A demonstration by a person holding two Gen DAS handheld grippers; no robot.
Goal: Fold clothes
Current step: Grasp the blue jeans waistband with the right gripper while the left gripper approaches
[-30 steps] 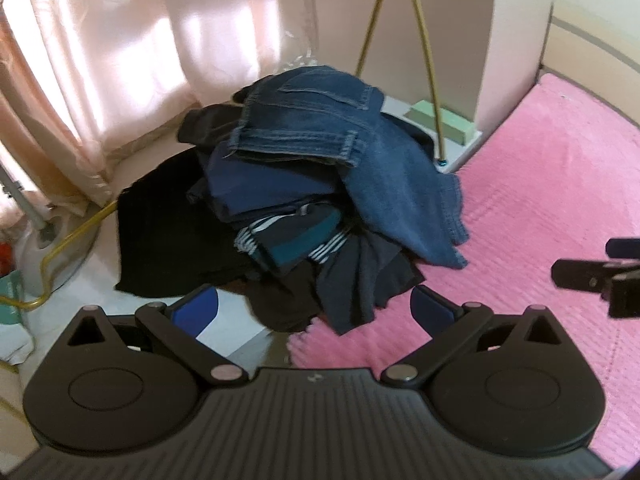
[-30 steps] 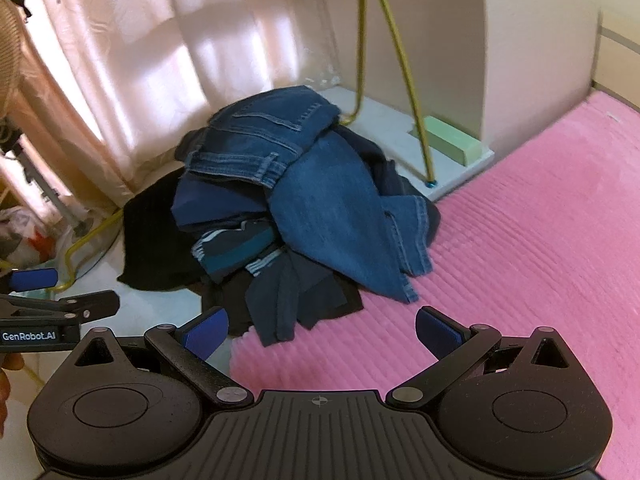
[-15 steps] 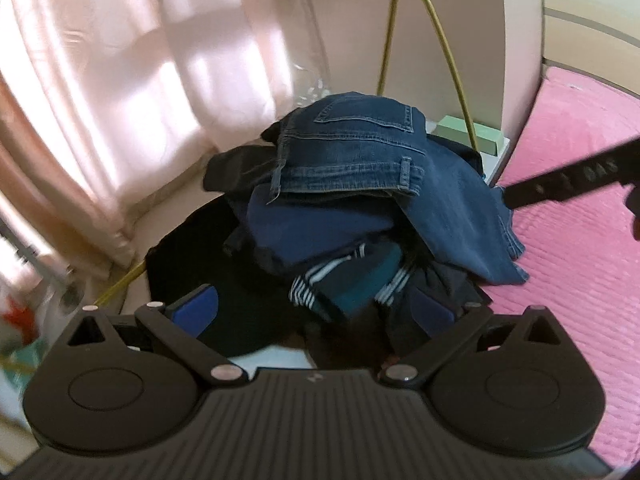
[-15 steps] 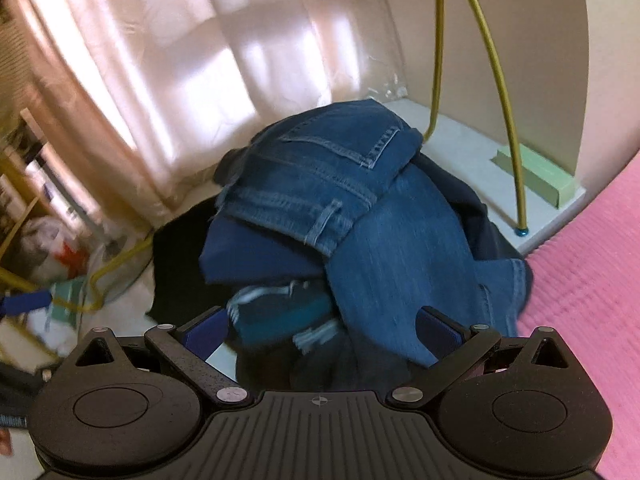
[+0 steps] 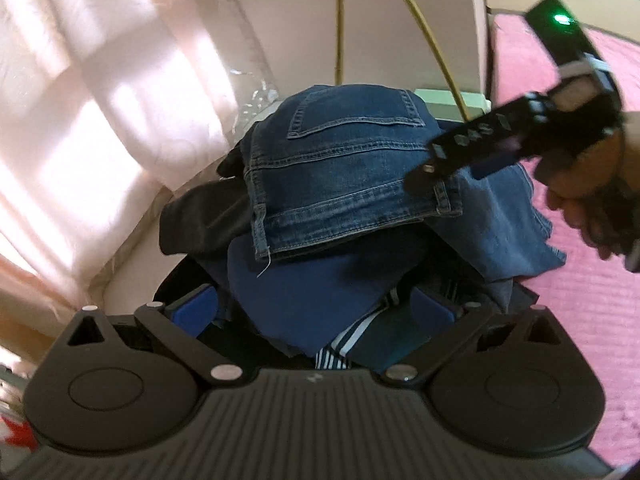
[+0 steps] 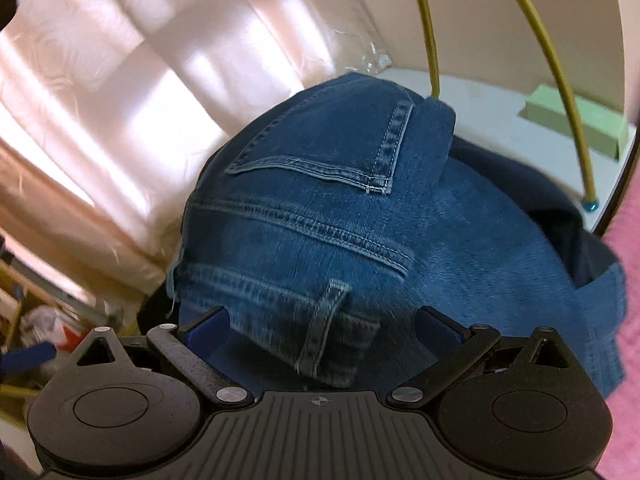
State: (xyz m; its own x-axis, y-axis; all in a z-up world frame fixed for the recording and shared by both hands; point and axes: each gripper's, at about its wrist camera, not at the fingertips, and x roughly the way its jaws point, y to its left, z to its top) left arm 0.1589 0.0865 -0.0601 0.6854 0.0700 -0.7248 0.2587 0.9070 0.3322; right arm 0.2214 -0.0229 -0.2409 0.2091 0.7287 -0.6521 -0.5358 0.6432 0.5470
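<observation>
Closest to the left gripper (image 5: 314, 306), whose jaws stand wide apart and hold nothing, a navy garment (image 5: 316, 292) bulges up between the blue pads, with a striped piece (image 5: 352, 340) poking out just under it; whether the cloth touches the pads cannot be told. The right gripper (image 6: 322, 326) is likewise released, its fingers spread to either side of the waistband and belt loop (image 6: 326, 320) of the jeans (image 6: 320, 216), which lie on top of the heap. As to progress, nothing looks folded: the pile of clothes (image 5: 280, 216) is a jumble at the edge of the pink bedspread (image 5: 592, 312), so by my reading the work is at its very start, with a first garment about to be picked and every piece left to do. Seen from the left wrist, the right gripper reaches in over the jeans near their waistband corner, a hand (image 5: 588, 200) behind it. Farther back stand the yellow legs of a rack (image 6: 560, 88), a pale green block (image 6: 580, 124) and the lit curtain (image 5: 100, 92)
</observation>
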